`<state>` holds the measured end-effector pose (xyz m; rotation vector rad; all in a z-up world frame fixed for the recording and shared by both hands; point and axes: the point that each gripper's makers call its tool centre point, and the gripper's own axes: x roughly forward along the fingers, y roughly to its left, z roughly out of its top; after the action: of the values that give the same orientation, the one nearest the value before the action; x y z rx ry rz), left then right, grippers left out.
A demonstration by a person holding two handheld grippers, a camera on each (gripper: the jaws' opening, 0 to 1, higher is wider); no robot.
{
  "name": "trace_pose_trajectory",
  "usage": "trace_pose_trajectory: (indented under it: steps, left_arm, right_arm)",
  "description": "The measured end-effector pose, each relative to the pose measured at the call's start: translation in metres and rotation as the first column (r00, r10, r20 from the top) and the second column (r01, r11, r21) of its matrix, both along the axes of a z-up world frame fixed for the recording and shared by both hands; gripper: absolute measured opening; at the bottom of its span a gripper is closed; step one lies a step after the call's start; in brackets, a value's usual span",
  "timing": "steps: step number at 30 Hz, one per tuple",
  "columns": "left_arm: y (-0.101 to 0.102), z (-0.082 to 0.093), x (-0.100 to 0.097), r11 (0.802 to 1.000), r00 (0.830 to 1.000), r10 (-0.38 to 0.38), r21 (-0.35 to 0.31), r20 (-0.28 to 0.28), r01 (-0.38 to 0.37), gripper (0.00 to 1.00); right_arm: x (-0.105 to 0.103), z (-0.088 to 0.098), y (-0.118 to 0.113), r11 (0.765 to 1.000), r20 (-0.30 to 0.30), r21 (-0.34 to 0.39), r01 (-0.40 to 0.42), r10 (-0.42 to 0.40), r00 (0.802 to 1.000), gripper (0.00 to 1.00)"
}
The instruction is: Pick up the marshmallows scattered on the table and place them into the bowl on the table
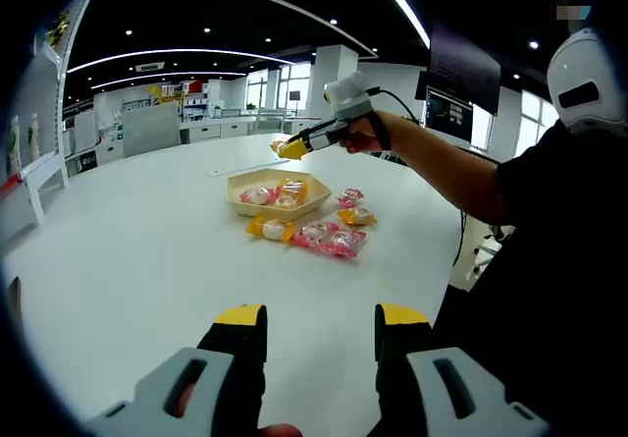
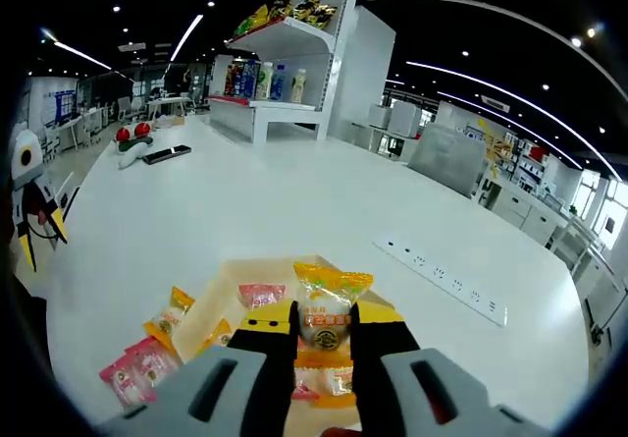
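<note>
A broad white counter fills the middle of the left gripper view and runs back toward shelving and desks under a dark ceiling with strip lights. At the right edge of that view stands a person in a black top, one arm stretched toward the centre of the frame.

Just above centre sits the bowl, a pale angular dish already holding several wrapped marshmallows. More marshmallow packets, pink and yellow, lie on the counter just beside the bowl's lower right side, some touching one another.

The right gripper hangs above the bowl in the left gripper view, at the end of the outstretched arm, pinching a yellow packet. In the right gripper view the same packet stands upright between the yellow-tipped jaws at bottom centre, with the bowl directly behind and below it and loose packets at the lower left.

The left gripper rises from the bottom of its own view, jaws spread apart with nothing between them, well short of the sweets.

A white power strip lies on the counter right of centre in the right gripper view; a shelf of bottles and snacks stands at upper centre.
</note>
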<state>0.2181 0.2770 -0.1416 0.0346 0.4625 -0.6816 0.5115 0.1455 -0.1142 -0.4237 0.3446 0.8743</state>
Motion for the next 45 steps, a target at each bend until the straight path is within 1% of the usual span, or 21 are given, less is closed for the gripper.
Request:
trace_pose_trajectory:
  steps: [4, 8, 25, 27, 30, 35, 43, 45]
  left_arm:
    - [0.001, 0.000, -0.001, 1.000, 1.000, 0.003, 0.000, -0.001, -0.003, 0.44]
    - [0.002, 0.000, -0.002, 1.000, 1.000, 0.006, -0.002, -0.001, -0.006, 0.44]
    - [-0.002, -0.001, 0.000, 1.000, 1.000, -0.006, -0.005, 0.000, 0.006, 0.44]
    - [-0.002, -0.001, 0.001, 1.000, 1.000, -0.006, -0.006, 0.000, 0.006, 0.44]
    - [-0.002, -0.001, 0.001, 1.000, 1.000, -0.004, -0.004, -0.001, 0.004, 0.44]
    - [-0.002, -0.001, 0.002, 1.000, 1.000, -0.002, -0.001, 0.000, 0.002, 0.45]
    - [-0.006, -0.001, 0.006, 1.000, 1.000, -0.005, 0.008, 0.001, 0.005, 0.46]
    - [-0.007, -0.002, 0.007, 1.000, 1.000, -0.007, 0.009, 0.000, 0.007, 0.46]
  right_arm:
    - [0.003, -0.003, 0.003, 1.000, -0.003, 0.002, 0.002, -0.002, 1.000, 0.23]
    - [0.002, -0.006, 0.004, 1.000, -0.020, 0.014, 0.004, -0.004, 1.000, 0.30]
    - [-0.005, 0.003, -0.011, 1.000, -0.006, 0.017, 0.020, -0.020, 1.000, 0.28]
    - [-0.004, 0.005, -0.015, 1.000, -0.001, 0.022, 0.022, -0.022, 1.000, 0.28]
    - [-0.009, 0.009, -0.016, 0.999, 0.006, 0.042, 0.009, -0.009, 1.000, 0.28]
    - [-0.012, 0.014, -0.020, 0.998, 0.007, 0.067, 0.003, -0.003, 1.000, 0.27]
    - [-0.023, 0.017, -0.032, 0.997, 0.012, 0.083, 0.003, -0.004, 1.000, 0.27]
    - [-0.023, 0.018, -0.035, 0.996, 0.016, 0.085, 0.002, -0.004, 1.000, 0.27]
